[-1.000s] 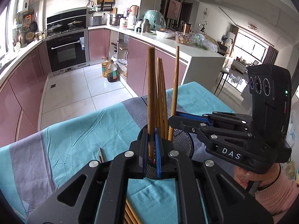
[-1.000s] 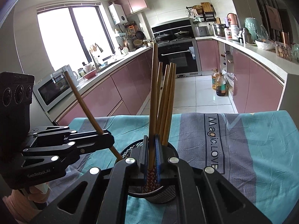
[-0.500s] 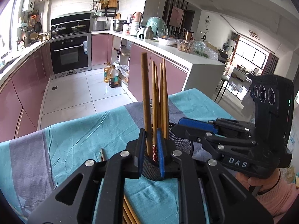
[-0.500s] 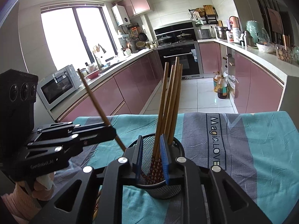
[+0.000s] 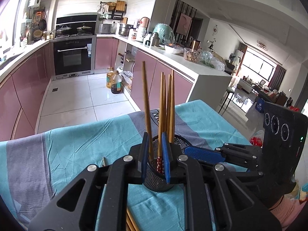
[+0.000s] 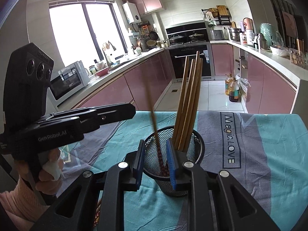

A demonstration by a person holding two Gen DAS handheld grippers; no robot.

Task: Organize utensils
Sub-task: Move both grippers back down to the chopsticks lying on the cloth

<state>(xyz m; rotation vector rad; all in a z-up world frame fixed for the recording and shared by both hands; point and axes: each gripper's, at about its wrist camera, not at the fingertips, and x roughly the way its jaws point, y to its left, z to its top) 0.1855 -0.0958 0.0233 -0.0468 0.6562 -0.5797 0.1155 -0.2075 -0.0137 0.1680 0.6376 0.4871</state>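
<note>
A black mesh cup (image 5: 157, 181) (image 6: 184, 138) stands on the table and holds several wooden chopsticks (image 5: 169, 104) (image 6: 189, 104). One more chopstick (image 5: 146, 104) (image 6: 153, 119) leans in the cup apart from the bunch and is blurred. My left gripper (image 5: 155, 157) is open, its blue pads either side of the cup's near rim. My right gripper (image 6: 156, 163) is open too, close in front of the cup. In the left wrist view the right gripper (image 5: 204, 154) reaches in from the right. In the right wrist view the left gripper (image 6: 123, 113) reaches in from the left.
The table is covered by a teal and grey cloth (image 5: 77, 146) (image 6: 269, 154) with printed lettering. More chopsticks (image 5: 130, 221) lie on the cloth under my left gripper. Kitchen counters, an oven and oil bottles on the floor lie beyond the table.
Both grippers have opened and let go of their chopsticks, which have dropped into the cup. Both grippers have drawn back a little from the cup.
</note>
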